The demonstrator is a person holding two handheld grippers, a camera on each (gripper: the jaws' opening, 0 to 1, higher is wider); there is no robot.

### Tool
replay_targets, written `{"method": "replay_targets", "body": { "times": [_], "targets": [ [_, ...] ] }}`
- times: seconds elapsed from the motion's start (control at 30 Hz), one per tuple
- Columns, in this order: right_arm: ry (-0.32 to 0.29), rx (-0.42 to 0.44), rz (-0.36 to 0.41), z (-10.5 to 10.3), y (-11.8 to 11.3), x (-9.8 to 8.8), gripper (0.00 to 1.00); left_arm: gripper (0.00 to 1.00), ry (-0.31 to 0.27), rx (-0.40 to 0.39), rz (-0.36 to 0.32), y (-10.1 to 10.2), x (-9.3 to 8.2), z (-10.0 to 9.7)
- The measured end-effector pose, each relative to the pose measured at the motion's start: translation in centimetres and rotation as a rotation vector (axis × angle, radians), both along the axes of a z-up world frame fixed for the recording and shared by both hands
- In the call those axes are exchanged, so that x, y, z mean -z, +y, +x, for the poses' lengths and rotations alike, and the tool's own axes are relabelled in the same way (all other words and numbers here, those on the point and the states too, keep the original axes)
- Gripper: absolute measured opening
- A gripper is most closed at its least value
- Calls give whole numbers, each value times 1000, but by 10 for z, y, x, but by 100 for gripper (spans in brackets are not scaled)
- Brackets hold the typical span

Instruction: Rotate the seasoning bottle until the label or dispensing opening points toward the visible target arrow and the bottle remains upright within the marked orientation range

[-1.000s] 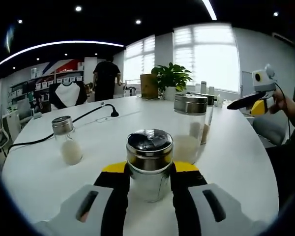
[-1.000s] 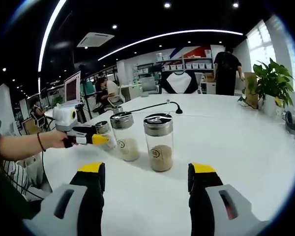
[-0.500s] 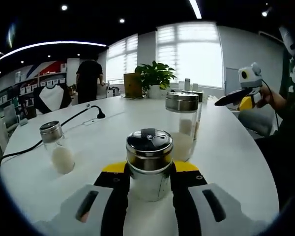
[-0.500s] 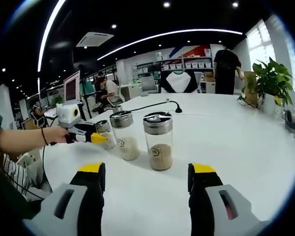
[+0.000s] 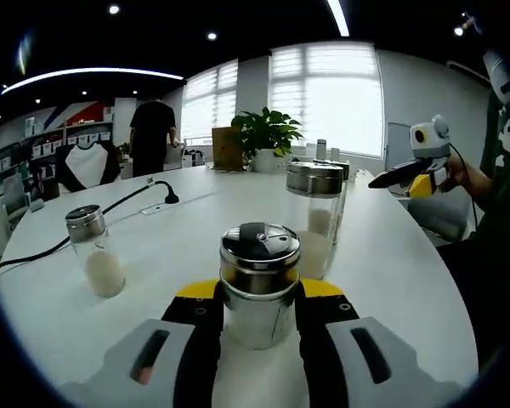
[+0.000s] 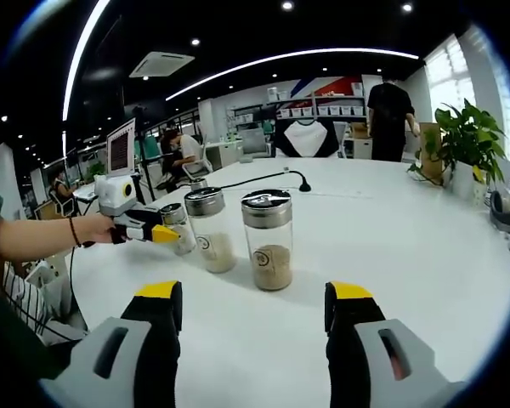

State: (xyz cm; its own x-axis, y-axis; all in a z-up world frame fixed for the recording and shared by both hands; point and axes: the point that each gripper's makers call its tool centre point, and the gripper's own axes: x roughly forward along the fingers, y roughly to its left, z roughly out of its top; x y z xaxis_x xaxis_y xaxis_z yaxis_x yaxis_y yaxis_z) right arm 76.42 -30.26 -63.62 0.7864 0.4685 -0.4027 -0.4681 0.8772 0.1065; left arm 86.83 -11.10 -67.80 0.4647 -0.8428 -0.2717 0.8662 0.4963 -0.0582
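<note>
My left gripper (image 5: 257, 319) grips the seasoning bottle (image 5: 257, 280) upright between its jaws, so I judge the turn is underway; next I twist it gently, though I see no arrow. My right gripper (image 6: 255, 319) hangs open. Beyond stand three more shakers on the desk (image 5: 391, 272).
</note>
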Motion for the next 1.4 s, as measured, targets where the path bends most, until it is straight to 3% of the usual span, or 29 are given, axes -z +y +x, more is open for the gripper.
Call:
{"method": "replay_targets", "body": {
  "times": [0.13,0.23,0.5,0.97,1.03,1.07,1.2,1.4],
  "targets": [
    [0,0,2,0,0,-1,68,39,1,-35,-27,3,-5,1],
    [4,0,5,0,0,0,68,44,-38,-65,-10,8,-11,2],
    [6,-1,4,2,0,1,68,46,-48,-100,-10,7,-17,-8],
    [9,4,10,3,-3,2,68,51,-56,-371,9,17,-12,-6],
    [9,3,12,2,-2,2,68,53,10,-422,-43,16,-11,-8],
    [10,2,13,2,-2,2,68,54,16,-424,-37,15,-10,-9],
    [17,4,15,1,-2,5,68,53,-38,-474,3,12,-16,-10],
    [16,-4,18,1,0,5,68,53,-20,-573,-27,12,-12,-7]
  ]
}}
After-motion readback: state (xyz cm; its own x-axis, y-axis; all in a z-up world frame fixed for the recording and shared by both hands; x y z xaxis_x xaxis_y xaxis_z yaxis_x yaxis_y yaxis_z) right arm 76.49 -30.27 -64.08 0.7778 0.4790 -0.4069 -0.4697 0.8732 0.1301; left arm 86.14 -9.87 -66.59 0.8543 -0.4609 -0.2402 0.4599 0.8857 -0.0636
